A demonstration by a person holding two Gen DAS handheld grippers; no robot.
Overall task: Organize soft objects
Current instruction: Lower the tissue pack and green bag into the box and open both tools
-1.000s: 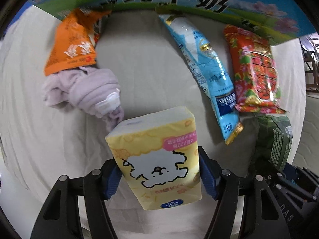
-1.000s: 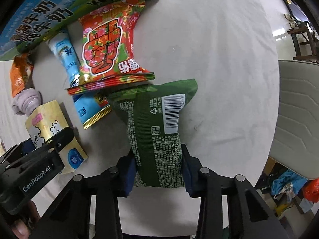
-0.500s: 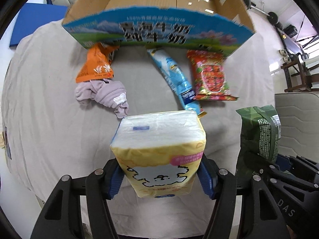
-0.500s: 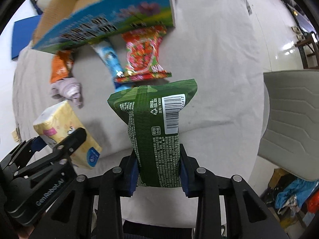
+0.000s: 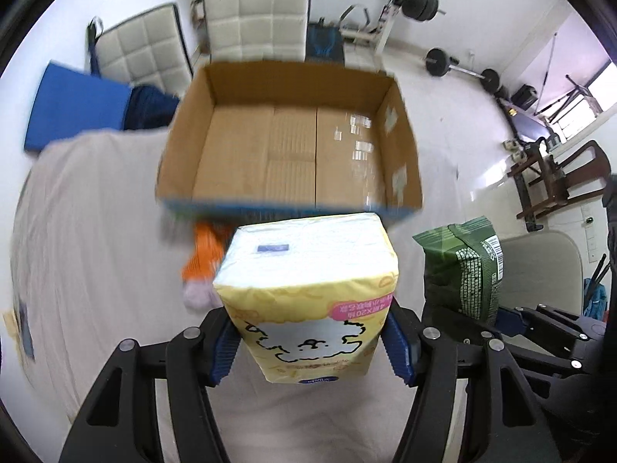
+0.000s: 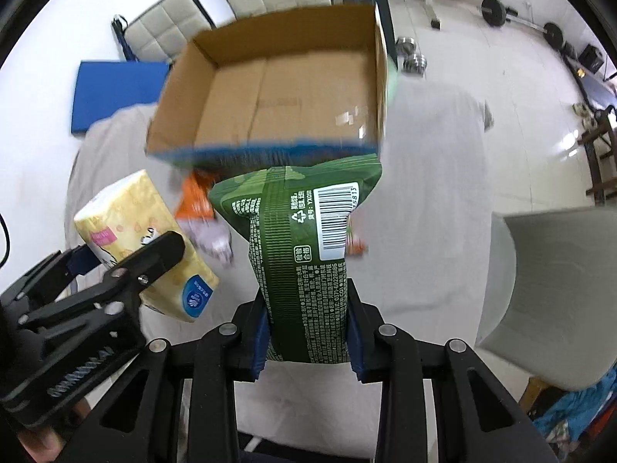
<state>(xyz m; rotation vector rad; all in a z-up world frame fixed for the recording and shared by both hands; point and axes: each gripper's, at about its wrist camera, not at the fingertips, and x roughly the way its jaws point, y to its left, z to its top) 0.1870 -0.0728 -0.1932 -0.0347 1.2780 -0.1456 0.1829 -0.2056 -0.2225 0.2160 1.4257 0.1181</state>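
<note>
My left gripper (image 5: 310,343) is shut on a yellow tissue pack (image 5: 308,289) with a white dog drawing, held high above the table. It also shows in the right wrist view (image 6: 142,231). My right gripper (image 6: 306,332) is shut on a green snack bag (image 6: 304,254), held upright beside it; the bag also shows in the left wrist view (image 5: 461,270). An open cardboard box (image 5: 293,142) with a blue printed front lies ahead and below both; its inside looks empty (image 6: 277,92).
The table has a pale cloth (image 5: 85,239). An orange packet (image 5: 204,254) and a lilac cloth (image 5: 196,293) lie in front of the box. White padded chairs (image 5: 254,19), a blue mat (image 5: 73,108) and gym weights stand behind. A grey chair (image 6: 559,289) is at the right.
Both grippers have risen with their loads and moved toward the box. The box's open inside has come into view, and the snacks on the table are now mostly hidden.
</note>
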